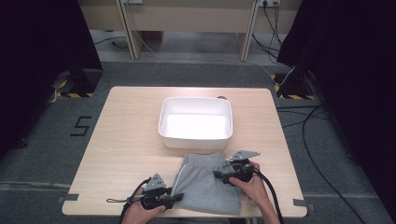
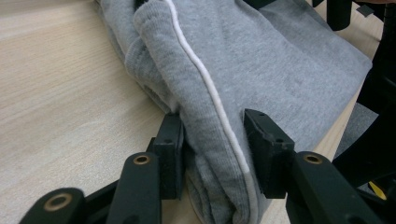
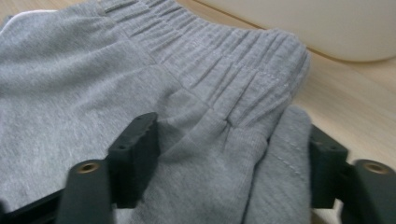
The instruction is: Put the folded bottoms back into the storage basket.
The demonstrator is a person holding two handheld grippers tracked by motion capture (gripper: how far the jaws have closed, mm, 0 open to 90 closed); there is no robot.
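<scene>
Shorts point(image 1: 210, 184), grey, folded, lie flat on the counter point(image 1: 126, 140) at about 6 o'clock, near the front edge, just in front of the tub point(image 1: 196, 122). White piping runs down the left fold; elastic waistband sits at the far end, toward 12 o'clock.

Left hand-held gripper point(image 1: 175, 198) at 7 o'clock of the counter, at the shorts' near left corner, held by the left hand point(image 1: 140, 212). In the left gripper view the jaws are clenched on the folded left edge of the shorts point(image 2: 261, 70): both pads press into the thick bundle of cloth, piping running between them. Cloth edge rests on the counter point(image 2: 60, 93) wood.

White tub at the counter's centre, rectangular, rounded corners, inside washed out by glare. Its front wall is near the waistband, whether touching I cannot tell.

Right hand-held gripper point(image 1: 219, 175) at 5 o'clock, over the shorts' far right corner, held by the right hand point(image 1: 254, 186), cable trailing back toward the front edge. In the right gripper view the jaws straddle the waistband corner of the shorts point(image 3: 93, 93); the left pad lies against the cloth, the right pad sits at the outer edge. Pinched wrinkles show between them, but a firm grip isn't clear, so jaws partly closed around the cloth, not clearly clamped. Tub point(image 3: 303, 23) wall shows at 1 o'clock behind the waistband.
</scene>
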